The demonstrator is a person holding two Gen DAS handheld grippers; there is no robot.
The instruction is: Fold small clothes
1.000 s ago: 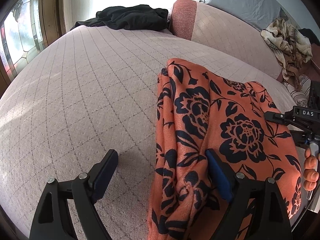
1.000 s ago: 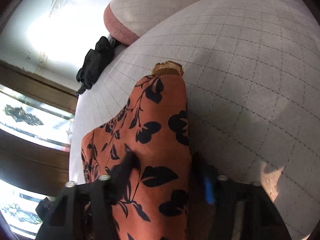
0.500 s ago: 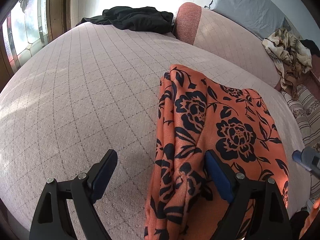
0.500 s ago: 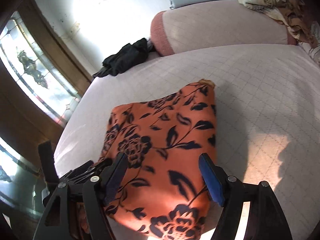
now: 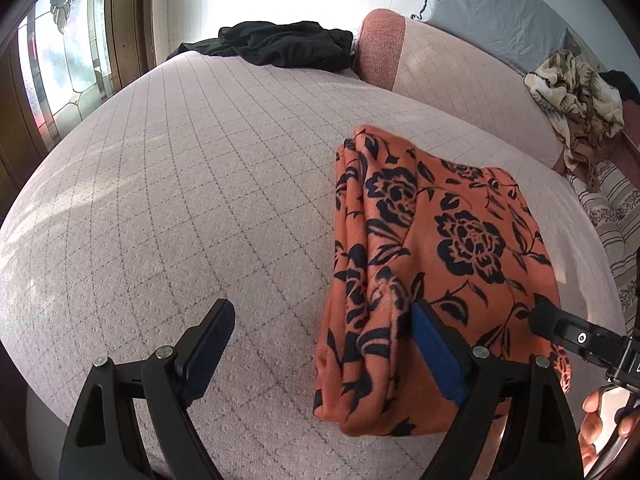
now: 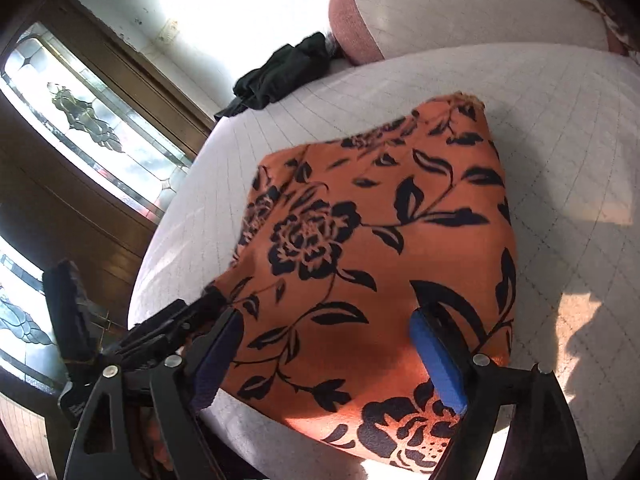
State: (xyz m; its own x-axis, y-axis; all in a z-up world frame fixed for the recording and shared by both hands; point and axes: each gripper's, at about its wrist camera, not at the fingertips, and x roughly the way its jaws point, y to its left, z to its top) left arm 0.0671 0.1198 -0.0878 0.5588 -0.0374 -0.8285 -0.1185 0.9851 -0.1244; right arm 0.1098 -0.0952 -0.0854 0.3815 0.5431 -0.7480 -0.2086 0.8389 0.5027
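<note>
Orange garment (image 5: 436,264) folded, lying on bed (image 5: 200,200). L gripper (image 5: 320,354) wide, empty. R gripper (image 6: 326,354) jaws just opened, cloth below, not pinched. Next: lift clear w/o snagging folds.

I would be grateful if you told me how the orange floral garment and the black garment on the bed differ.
The orange floral garment bears a black flower print; the black garment is plain. The orange floral garment lies folded in a neat stack; the black garment is a crumpled heap. The orange one sits near both grippers; the black one lies at the far edge by the bolster. Both rest on the quilted bedspread, ungripped.
</note>
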